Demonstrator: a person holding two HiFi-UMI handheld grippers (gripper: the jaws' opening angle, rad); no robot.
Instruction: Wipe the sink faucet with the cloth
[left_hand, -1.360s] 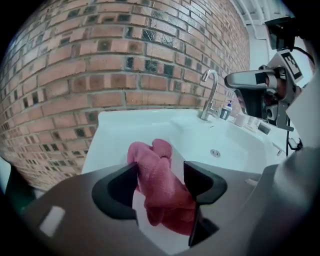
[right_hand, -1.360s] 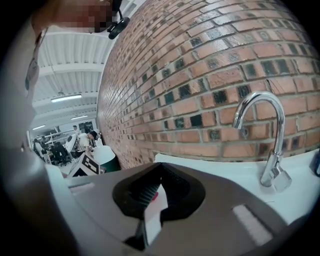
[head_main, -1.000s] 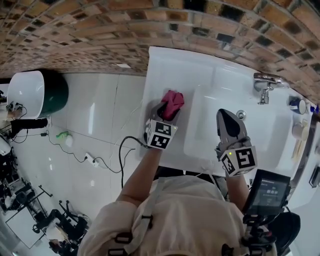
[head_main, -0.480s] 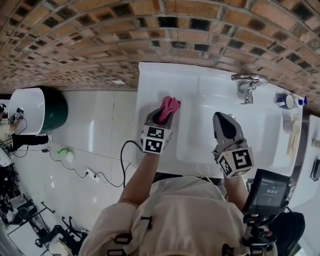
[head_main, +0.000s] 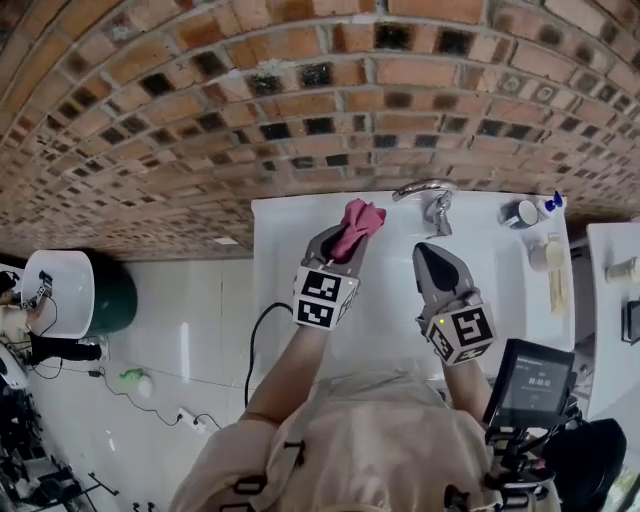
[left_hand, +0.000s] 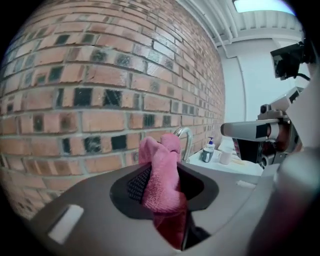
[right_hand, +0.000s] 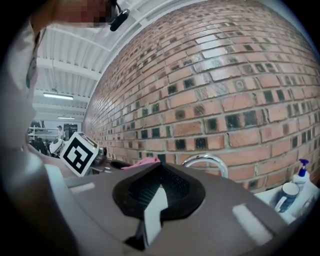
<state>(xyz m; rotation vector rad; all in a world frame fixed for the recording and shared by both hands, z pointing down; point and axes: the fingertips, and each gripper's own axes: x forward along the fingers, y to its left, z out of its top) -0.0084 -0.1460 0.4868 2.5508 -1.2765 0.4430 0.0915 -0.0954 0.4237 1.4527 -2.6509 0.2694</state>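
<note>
Raised from the white ceramic sink (head_main: 285, 250), the pink microfibre cloth (head_main: 361, 220) is pinched by the left hand-held gripper (head_main: 347, 238), its jaws just closed on it. It is held just beside the curved chrome faucet (head_main: 431, 198), ready for wiping. The empty right hand-held gripper (head_main: 428, 253) is kept pressed together nearby.

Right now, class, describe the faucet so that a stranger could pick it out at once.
Start at the brick wall; below it lies the white sink. At the sink's back edge, against the bricks, stands the faucet, between the pink cloth and the small containers. It alone is shiny curved metal.
</note>
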